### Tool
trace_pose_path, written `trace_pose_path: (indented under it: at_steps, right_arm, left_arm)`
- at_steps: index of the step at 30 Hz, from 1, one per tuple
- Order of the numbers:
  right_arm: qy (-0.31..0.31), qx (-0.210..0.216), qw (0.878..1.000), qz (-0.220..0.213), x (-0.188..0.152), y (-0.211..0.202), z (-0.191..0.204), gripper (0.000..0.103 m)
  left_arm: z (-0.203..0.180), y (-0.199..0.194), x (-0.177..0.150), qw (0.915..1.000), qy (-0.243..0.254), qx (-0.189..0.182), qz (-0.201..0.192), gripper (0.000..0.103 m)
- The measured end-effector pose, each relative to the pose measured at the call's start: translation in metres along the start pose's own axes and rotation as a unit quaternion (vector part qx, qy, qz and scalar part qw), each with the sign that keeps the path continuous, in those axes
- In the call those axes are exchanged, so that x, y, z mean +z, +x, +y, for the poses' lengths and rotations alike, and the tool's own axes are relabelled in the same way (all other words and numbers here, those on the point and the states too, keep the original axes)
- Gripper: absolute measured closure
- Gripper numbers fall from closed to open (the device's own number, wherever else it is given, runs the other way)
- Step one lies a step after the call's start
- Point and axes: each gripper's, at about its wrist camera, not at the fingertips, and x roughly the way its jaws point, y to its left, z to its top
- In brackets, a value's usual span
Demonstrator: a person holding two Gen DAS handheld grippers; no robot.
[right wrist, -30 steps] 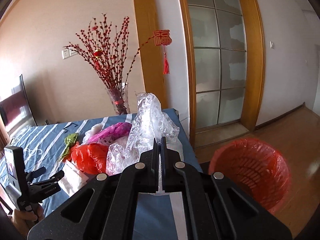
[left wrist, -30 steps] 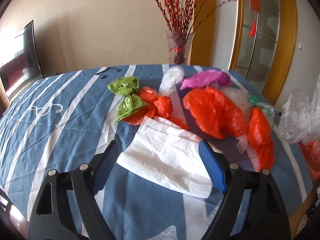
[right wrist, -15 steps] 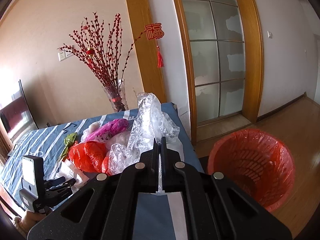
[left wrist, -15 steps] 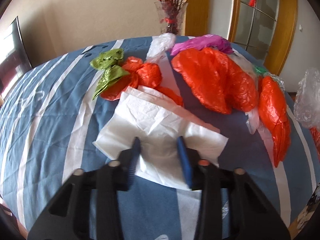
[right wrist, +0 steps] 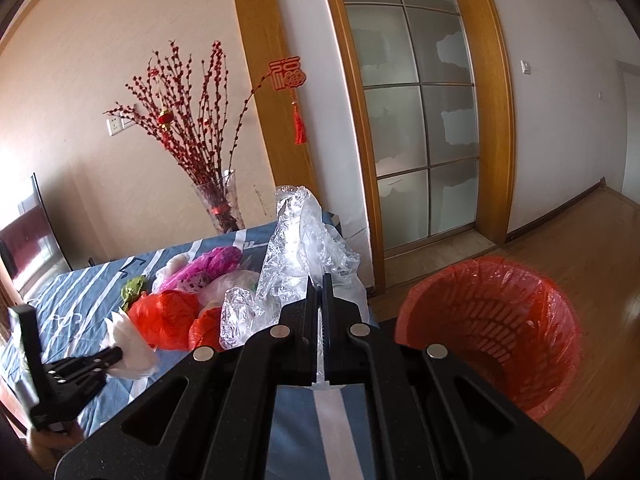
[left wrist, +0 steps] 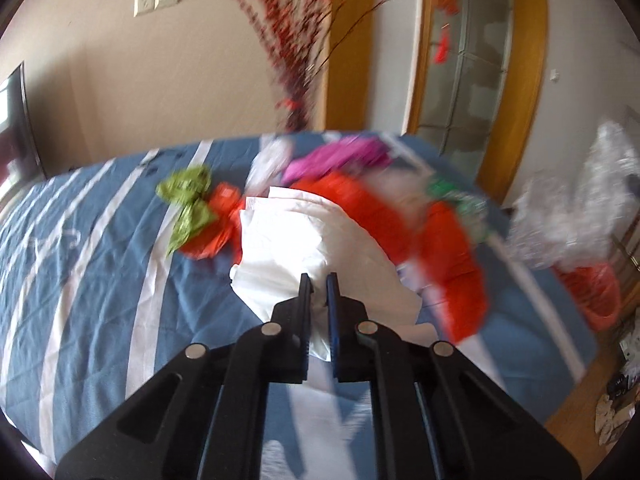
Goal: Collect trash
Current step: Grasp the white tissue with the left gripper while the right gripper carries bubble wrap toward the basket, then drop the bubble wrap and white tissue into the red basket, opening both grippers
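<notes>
My left gripper (left wrist: 319,280) is shut on a white paper bag (left wrist: 320,240) and holds it lifted off the blue striped tablecloth (left wrist: 100,264); it also shows in the right wrist view (right wrist: 116,354) with the white bag (right wrist: 130,344). My right gripper (right wrist: 319,280) is shut on a crumpled clear plastic bag (right wrist: 304,248), held up beside the table's edge. An orange-red trash basket (right wrist: 492,328) with a red liner stands on the floor to the right. Orange bags (left wrist: 448,240), a green bag (left wrist: 188,204) and a magenta bag (left wrist: 340,156) lie on the table.
A glass vase of red blossom branches (right wrist: 220,204) stands at the table's far edge. A wooden door frame with frosted glass panes (right wrist: 420,128) is behind the basket. A TV (right wrist: 32,236) stands at the left. The floor (right wrist: 592,248) is wooden.
My left gripper closed on the white paper bag and raised it off the cloth. My right gripper, still holding the clear bag, shifted a little toward the basket.
</notes>
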Motion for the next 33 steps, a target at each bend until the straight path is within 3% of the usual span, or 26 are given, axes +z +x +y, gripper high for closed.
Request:
trace_pose_path:
  at_steps: [8,21,33]
  right_arm:
    - [0.023,-0.022,0.999,-0.014,0.004,-0.008,-0.031,0.101]
    - [0.065,-0.106,0.991,-0.047,0.014,-0.024,-0.105,0.101]
    - [0.107,-0.154,0.981,-0.037,0.003,-0.012,-0.161,0.101]
  left_arm:
    - [-0.058,-0.034,0.032,0.9954,0.034,-0.074,-0.051,0.094]
    - [-0.187,-0.008,0.055,0.9775,0.103,-0.177,-0.05,0.094]
    - [-0.267,0.03,0.054,0.9635,0.143,-0.224,-0.031,0.093]
